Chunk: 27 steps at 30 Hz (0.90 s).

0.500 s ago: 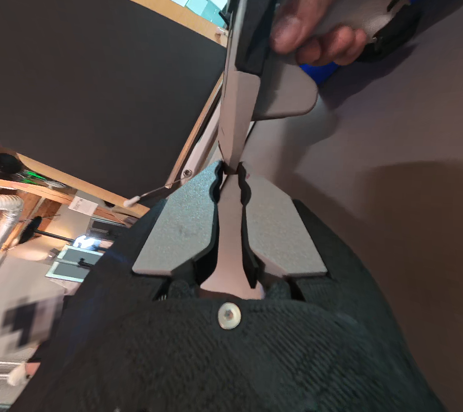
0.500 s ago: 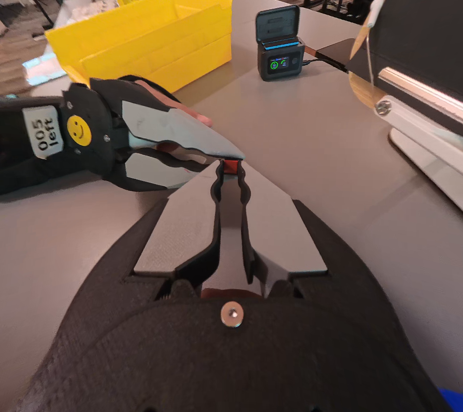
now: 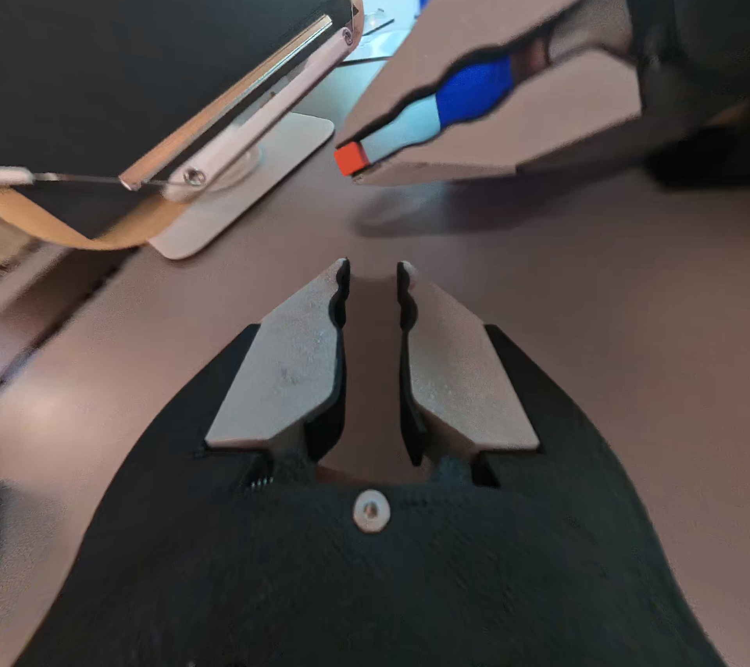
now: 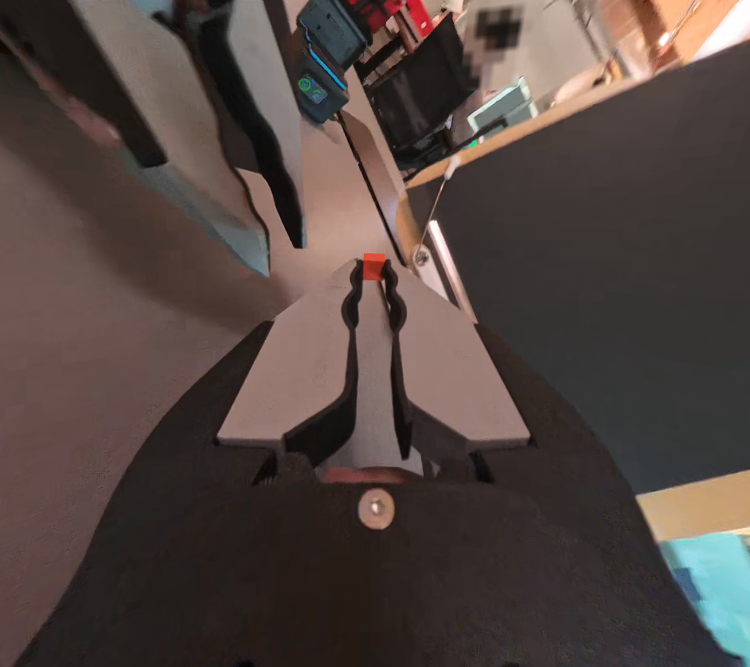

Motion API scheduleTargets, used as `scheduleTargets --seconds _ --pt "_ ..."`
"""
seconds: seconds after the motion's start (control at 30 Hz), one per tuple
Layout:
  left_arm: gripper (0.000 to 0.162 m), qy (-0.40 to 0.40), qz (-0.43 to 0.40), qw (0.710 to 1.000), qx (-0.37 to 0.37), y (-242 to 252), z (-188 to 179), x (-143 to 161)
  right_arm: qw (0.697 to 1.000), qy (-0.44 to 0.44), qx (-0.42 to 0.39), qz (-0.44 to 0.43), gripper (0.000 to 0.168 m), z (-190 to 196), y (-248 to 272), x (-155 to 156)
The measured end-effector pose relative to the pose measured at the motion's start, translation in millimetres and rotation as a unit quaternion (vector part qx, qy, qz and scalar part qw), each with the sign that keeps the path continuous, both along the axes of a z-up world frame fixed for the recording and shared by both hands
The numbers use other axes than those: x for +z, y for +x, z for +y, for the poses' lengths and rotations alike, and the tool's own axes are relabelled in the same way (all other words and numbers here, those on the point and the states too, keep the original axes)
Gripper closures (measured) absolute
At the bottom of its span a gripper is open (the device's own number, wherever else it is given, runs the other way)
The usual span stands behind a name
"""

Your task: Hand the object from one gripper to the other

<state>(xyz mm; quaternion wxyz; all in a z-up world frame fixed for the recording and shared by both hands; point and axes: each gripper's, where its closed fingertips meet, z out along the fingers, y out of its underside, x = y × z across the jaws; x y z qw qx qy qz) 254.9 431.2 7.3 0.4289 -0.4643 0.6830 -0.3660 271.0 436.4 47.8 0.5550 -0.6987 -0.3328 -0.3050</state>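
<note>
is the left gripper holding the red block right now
No, the left gripper is open with nothing between its fingers, and the red block sits pinched at the tips of the right gripper.

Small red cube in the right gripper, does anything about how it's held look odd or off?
Slightly. The small red cube is pinched only at the very ends of the right gripper, and it sticks out past the fingertips, so the hold looks shallow. The left gripper is open, empty and apart. Nothing looks damaged or dropped.
</note>
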Motion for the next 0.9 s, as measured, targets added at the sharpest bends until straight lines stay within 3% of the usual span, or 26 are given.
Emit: scheduleTargets --seconds 0.13,0.23,0.43,0.9 --pt "0.148 -0.191 0.009 0.981 0.000 -4.7 0.1 8.5 0.999 0.004 0.024 -0.039 0.161 0.1 -11.2 -1.4" --pt "0.144 -0.263 -0.002 0.965 -0.011 -6.1 -1.1 16.1 0.997 -0.004 0.041 -0.062 0.161 0.1 -15.6 -7.2" --pt "0.140 -0.272 -0.003 0.962 -0.034 -6.8 -9.6 17.5 0.993 -0.010 0.044 -0.108 0.161 0.9 -21.4 -13.1" --pt "0.137 -0.336 -0.024 0.941 -0.038 -10.4 -1.8 28.8 0.991 -0.031 0.057 -0.121 0.161 0.5 -31.2 -21.8"
